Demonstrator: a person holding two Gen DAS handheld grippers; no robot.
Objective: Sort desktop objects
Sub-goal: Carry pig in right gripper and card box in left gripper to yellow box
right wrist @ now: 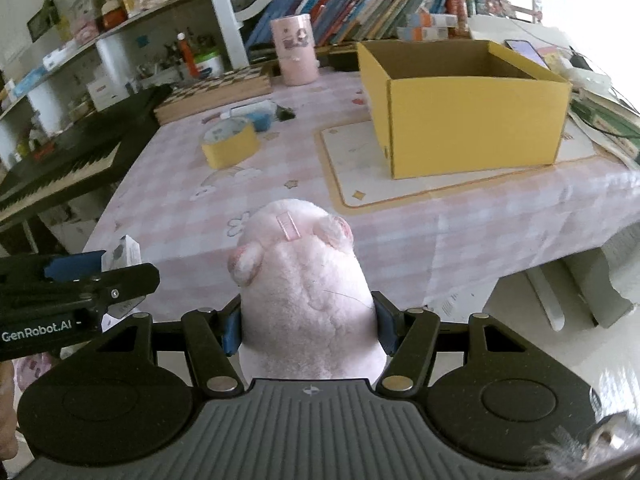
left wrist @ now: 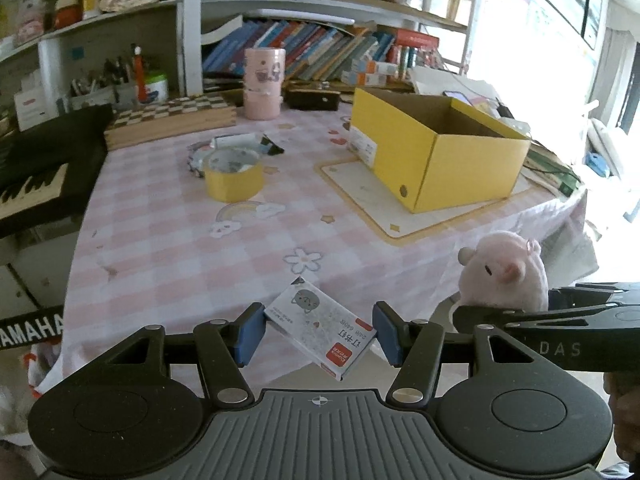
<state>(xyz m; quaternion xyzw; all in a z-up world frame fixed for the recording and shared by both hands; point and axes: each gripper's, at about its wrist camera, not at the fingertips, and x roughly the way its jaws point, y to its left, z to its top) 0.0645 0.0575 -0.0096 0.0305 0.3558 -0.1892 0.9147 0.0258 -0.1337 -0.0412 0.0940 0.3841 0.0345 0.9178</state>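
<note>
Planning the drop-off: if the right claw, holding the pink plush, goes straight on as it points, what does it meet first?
Probably the pink checked tablecloth ahead of the plush, short of the yellow box; depth is unclear.

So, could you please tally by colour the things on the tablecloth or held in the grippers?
Yellow: 2, the cardboard box and the tape roll
Pink: 2, the plush toy and the round container
White: 1, the staples box
Total: 5

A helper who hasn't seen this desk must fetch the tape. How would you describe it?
On the pink checked tablecloth, look left of the open yellow box. The tape roll stands before the chessboard box; it alone is a wide yellow ring.
</note>
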